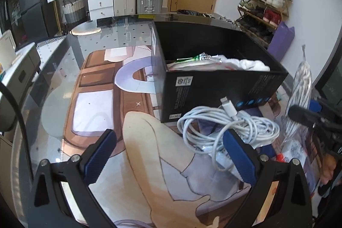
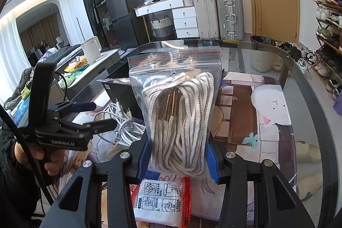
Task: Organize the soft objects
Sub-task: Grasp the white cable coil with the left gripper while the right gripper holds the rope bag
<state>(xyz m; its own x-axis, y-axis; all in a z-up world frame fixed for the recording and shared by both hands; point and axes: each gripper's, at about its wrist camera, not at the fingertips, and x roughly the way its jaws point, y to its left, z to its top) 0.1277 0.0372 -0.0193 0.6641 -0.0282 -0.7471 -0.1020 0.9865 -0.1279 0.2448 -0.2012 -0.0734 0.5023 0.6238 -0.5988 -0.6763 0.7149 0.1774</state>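
The right tool (image 2: 178, 160) clamps a clear zip bag of striped white laces (image 2: 178, 112), raised above the desk (image 2: 299, 87); the bag hides the black cardboard box (image 1: 213, 87). The left tool (image 1: 168, 155) gapes empty beside coiled white cables (image 1: 226, 127).

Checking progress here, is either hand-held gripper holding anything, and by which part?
The right hand-held gripper clamps the bag of laces by its lower end. The left hand-held gripper is open, holding nothing.

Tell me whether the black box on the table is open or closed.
Open. The black box has no lid on top, and the left wrist view looks straight in at white cloth and packets lying inside.
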